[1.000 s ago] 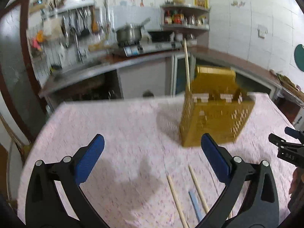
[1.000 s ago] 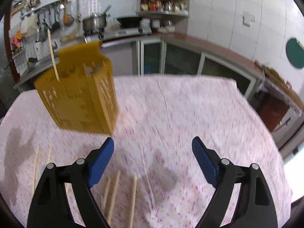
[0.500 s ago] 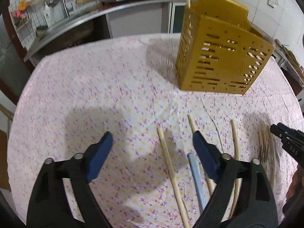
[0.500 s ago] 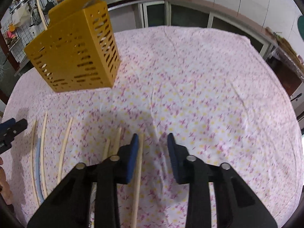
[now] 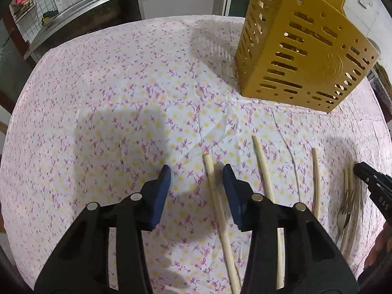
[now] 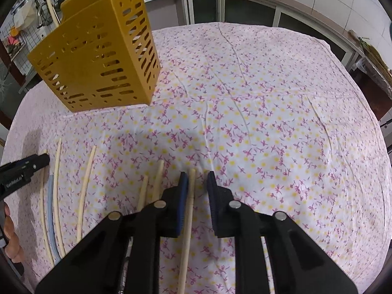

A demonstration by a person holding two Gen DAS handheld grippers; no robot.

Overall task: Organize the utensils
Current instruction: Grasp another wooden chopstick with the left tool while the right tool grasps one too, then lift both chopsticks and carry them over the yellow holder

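Here, going from the left, the left gripper (image 5: pixel 196 178) hangs low over the flowered tablecloth (image 5: pixel 103 112) with its jaws apart and nothing held; a pale chopstick (image 5: pixel 221 216) lies between its blue pads, close to the right one. Further right on the cloth lie more loose sticks: one (image 5: pixel 267 188) just past the right pad, another (image 5: pixel 316 178) beyond it, then a small bunch with a fork (image 5: pixel 343 216) near the right gripper's tip. The yellow slotted holder (image 5: pixel 301 46) stands at the far side, well apart from the sticks, with one chopstick (image 6: pixel 51 6) already upright in it.

The right gripper (image 6: pixel 198 180) has its jaws narrowed but not closed, straddling its own chopstick (image 6: pixel 187 223), which sits against the left pad (image 6: pixel 182 191) with a gap to the right one.

Both sticks sit off-centre, so as the jaws close the nearer pad may push the stick sideways and roll it out. The round, thin wood lies flat on soft cloth, so the pads could pinch fabric or ride over the stick. A grip taken near one end may let the long stick droop or swing on the lift and catch the holder's rim
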